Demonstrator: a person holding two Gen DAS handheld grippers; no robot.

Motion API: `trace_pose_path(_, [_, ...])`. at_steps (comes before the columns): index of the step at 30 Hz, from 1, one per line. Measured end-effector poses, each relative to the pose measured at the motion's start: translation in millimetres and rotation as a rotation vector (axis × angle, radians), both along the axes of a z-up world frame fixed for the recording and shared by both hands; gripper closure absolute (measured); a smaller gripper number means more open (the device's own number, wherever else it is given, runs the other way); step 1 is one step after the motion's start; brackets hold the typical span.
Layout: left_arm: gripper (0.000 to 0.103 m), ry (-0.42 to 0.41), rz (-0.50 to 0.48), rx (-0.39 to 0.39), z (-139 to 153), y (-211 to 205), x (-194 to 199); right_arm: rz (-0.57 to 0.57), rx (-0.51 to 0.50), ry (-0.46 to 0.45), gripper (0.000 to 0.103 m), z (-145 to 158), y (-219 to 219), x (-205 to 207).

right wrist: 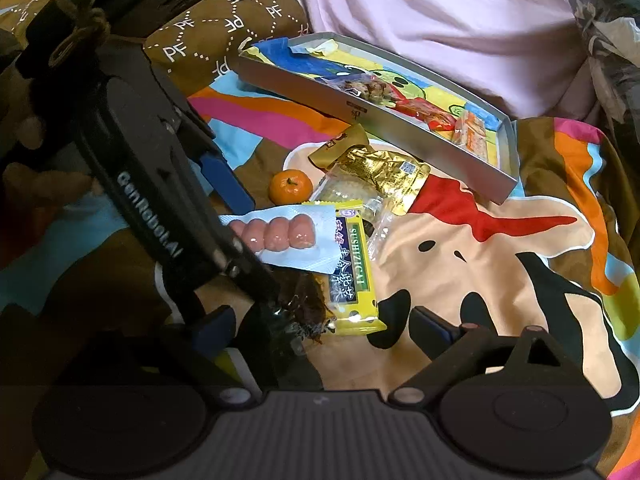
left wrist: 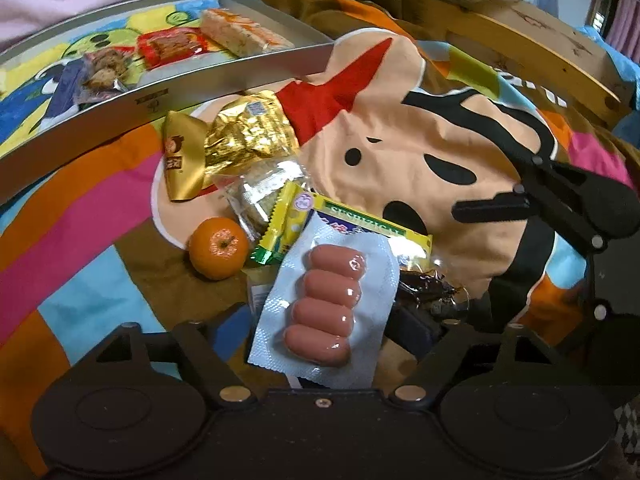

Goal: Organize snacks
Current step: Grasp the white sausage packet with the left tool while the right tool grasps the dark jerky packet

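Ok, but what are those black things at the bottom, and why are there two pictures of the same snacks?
A person holds a two-finger grabbing tool in each hand, and each tool carries a camera looking along its fingers. The black shapes at the bottom are those tools. One picture comes from the left tool, the other from the right tool, so you see one pile from two sides. On the colourful bedcover lie a sausage pack, a mandarin, gold packets and a yellow packet. A metal tray behind holds three wrapped snacks. The sausage pack sits between the left tool's fingers; I can't tell if it is pinched. The right tool is open and empty.
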State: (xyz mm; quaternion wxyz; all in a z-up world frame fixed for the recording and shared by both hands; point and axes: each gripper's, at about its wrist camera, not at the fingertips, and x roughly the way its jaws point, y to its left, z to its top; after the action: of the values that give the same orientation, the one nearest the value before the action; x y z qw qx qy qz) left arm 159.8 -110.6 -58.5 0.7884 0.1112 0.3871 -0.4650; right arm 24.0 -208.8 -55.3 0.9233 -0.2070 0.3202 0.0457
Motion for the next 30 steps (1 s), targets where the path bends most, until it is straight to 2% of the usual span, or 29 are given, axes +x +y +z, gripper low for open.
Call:
trace_pose_path(2, [0.030, 0.029, 0.015, -0.013, 0, 3, 3, -0.003, 0.003, 0.000, 0.007, 0, 0, 0])
trace_pose_path(5, [0.031, 0.062, 0.038, -0.024, 0, 5, 6, -0.004, 0.005, -0.002, 0.007, 0, 0, 0])
trace_pose_path(10, [0.036, 0.049, 0.074, -0.019, 4, 5, -1, -0.010, 0.011, -0.002, 0.007, 0, 0, -1])
trace_pose_path(12, [0.039, 0.061, 0.105, -0.029, 6, 9, -2, -0.012, 0.016, -0.004, 0.007, 1, -1, -2])
trace_pose_path(19, [0.042, 0.097, 0.206, -0.057, 8, 25, -5, -0.012, 0.026, -0.011, 0.007, 1, -2, -1])
trace_pose_path(23, [0.043, 0.097, 0.253, -0.051, 12, 31, -8, 0.005, 0.021, -0.018, 0.012, 2, -1, -2])
trace_pose_path(25, [0.043, 0.101, 0.297, -0.030, 13, 35, -9, 0.020, 0.014, -0.012, 0.014, 1, 0, -1])
trace_pose_path(28, [0.043, 0.081, 0.383, 0.062, 11, 35, -8, 0.039, 0.000, 0.004, 0.021, -2, 3, 6])
trace_pose_path(30, [0.041, 0.085, 0.423, 0.101, 6, 35, -4, 0.045, -0.014, 0.006, 0.031, -4, 5, 11])
